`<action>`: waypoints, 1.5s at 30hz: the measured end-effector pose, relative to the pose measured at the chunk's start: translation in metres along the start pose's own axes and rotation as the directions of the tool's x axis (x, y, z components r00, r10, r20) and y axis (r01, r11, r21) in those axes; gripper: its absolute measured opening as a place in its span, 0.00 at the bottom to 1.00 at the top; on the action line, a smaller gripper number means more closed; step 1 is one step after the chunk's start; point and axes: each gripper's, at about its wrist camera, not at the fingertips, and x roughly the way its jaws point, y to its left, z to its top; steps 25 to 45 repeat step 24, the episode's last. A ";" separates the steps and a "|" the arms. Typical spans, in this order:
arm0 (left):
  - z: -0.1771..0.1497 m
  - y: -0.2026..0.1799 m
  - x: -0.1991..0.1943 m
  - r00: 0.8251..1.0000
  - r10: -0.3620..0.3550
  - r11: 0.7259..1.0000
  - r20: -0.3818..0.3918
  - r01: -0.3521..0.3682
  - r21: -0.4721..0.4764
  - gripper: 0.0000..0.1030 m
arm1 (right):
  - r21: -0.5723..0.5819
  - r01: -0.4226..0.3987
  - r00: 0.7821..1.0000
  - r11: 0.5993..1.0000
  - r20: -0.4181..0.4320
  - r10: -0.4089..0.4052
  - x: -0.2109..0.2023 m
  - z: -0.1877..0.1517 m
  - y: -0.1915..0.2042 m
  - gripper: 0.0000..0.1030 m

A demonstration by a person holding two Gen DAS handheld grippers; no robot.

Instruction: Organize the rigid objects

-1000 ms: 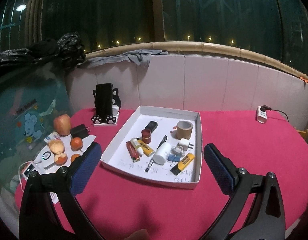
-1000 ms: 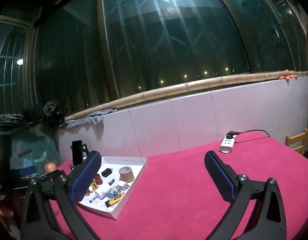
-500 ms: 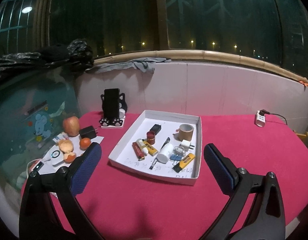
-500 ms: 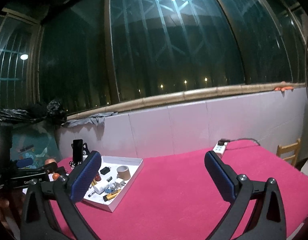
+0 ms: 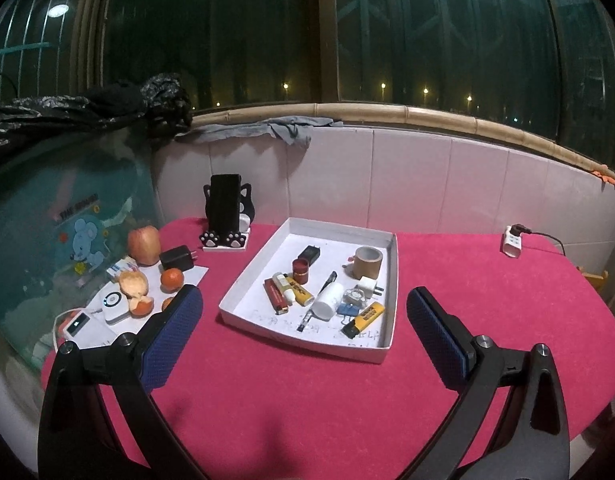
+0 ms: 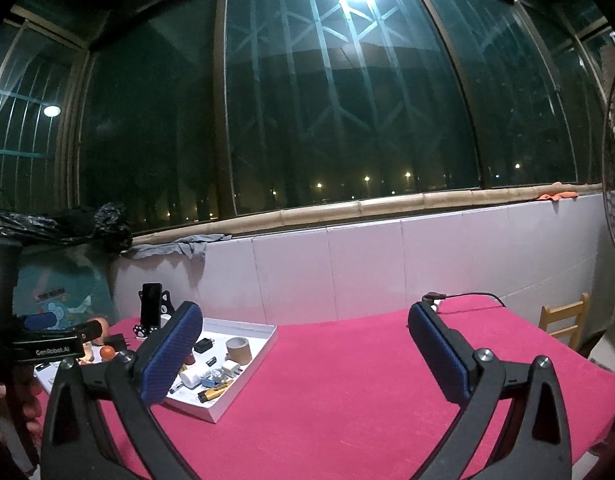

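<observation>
left gripper (image 5: pixel 303 320) held level, blue-padded fingers (image 5: pixel 173 338) spread wide, nothing between them. right gripper (image 6: pixel 305 338) held higher, fingers (image 6: pixel 437 354) equally wide apart, empty, aimed forward.

From the left wrist we look down over the near edge of the red table (image 5: pixel 307 400), facing the far tiled wall, with the white tray (image 5: pixel 390 320) fairly near and central. From the right wrist we sit farther right and back, aimed higher toward the window, so the tray (image 6: pixel 251 376) falls small at lower left. Both views share tray, table (image 6: pixel 367 380) and phone stand (image 5: pixel 225 216) (image 6: pixel 152 308).
</observation>
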 end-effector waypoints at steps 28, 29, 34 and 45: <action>-0.006 0.004 0.016 0.998 -0.023 1.000 -0.052 0.022 -0.012 1.00 | 0.021 -0.001 0.998 1.000 -0.062 0.002 0.007 -0.008 -0.007 1.00; -0.006 0.004 0.016 0.998 -0.023 1.000 -0.052 0.022 -0.012 1.00 | 0.021 -0.001 0.998 1.000 -0.062 0.002 0.007 -0.008 -0.007 1.00; -0.006 0.004 0.016 0.998 -0.023 1.000 -0.052 0.022 -0.012 1.00 | 0.021 -0.001 0.998 1.000 -0.062 0.002 0.007 -0.008 -0.007 1.00; -0.006 0.004 0.016 0.998 -0.023 1.000 -0.052 0.022 -0.012 1.00 | 0.021 -0.001 0.998 1.000 -0.062 0.002 0.007 -0.008 -0.007 1.00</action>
